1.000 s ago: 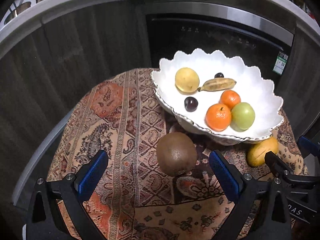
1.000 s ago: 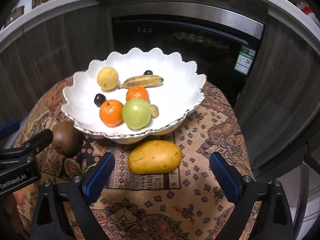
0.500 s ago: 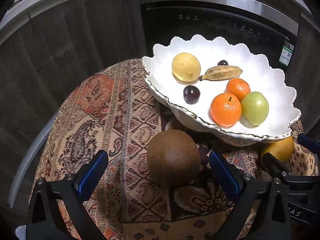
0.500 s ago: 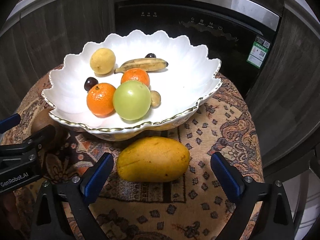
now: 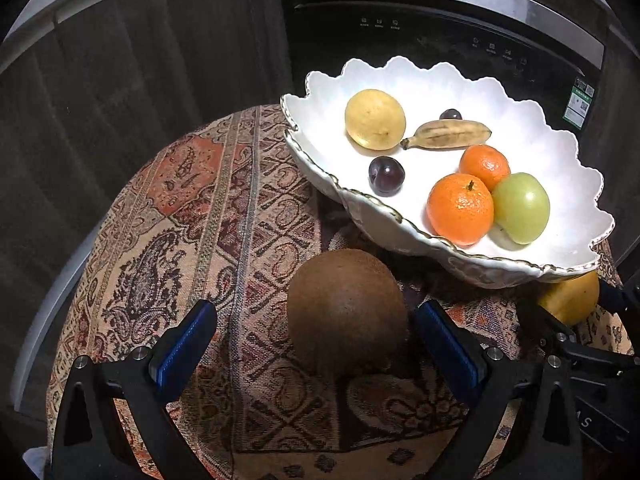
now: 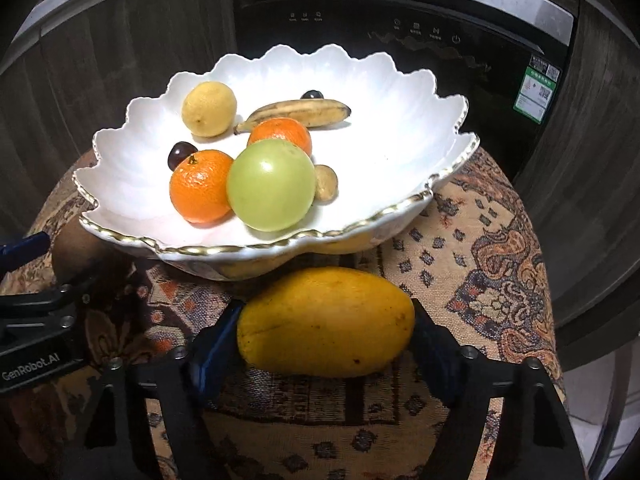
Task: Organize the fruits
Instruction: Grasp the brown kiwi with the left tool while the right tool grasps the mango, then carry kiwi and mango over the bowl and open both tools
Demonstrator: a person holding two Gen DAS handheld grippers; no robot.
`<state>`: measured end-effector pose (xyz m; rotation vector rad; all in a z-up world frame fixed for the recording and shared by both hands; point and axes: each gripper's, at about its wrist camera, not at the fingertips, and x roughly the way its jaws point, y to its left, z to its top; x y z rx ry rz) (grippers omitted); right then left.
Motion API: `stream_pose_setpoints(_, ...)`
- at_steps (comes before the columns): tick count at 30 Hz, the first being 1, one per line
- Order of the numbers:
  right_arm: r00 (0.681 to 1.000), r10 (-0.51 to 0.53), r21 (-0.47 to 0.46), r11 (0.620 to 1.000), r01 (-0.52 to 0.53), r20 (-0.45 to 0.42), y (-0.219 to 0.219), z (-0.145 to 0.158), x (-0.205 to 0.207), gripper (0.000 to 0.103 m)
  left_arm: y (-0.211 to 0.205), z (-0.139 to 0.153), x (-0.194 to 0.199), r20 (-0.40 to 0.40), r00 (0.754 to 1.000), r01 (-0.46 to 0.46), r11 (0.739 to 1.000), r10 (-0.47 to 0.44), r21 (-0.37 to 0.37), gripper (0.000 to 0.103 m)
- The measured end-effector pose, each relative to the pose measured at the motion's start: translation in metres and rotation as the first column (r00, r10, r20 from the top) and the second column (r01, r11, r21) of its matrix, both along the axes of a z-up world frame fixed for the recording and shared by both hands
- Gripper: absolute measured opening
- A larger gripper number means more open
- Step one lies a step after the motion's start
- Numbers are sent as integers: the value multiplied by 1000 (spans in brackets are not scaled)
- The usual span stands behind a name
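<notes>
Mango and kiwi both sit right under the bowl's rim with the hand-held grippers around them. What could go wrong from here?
1. The right hand-held gripper is closing on the mango end to end; its rounded ends might slip from the pads.
2. The bowl rim overhangs both fruits; lifting straight up could bump it.
3. The left hand-held gripper stands open around the kiwi, which might roll if nudged.

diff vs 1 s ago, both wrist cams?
Both grippers came down toward the cloth. The right gripper now has the mango between its fingers; its jaws are closing, and both pads look at or very near the skin. The left gripper is wide open around the kiwi, not touching. Unchanged: the bowl and the fruit in it, and the kiwi and mango on the cloth.
</notes>
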<state>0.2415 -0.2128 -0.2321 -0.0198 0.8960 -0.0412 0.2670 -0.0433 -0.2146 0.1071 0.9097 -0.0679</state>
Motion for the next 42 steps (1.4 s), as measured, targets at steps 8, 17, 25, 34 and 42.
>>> stream_pose_setpoints(8,999,-17,11,1000,16,29,-6,11,-11,77,-8,-4,3,-13,999,44,999,-44,7,83)
stream_pose_setpoints(17,999,-15,18,1000,14,30,-8,15,-14,77,-7,-8,4,-49,998,36,998,-38,-45,54)
stream_pose_setpoints(25,999,-9,27,1000,8,40,-6,19,-20,76,-5,-8,-11,-64,997,41,998,-44,-46,54)
stream_pose_setpoints(34,998,-6,44,999,3,67,-5,32,-37,76,-2,14,-39,-28,998,48,998,-49,-49,54)
stream_pose_setpoints(42,992,-15,52,999,8,126,-7,59,-54,76,-4,39,-55,14,998,64,997,-63,-46,54)
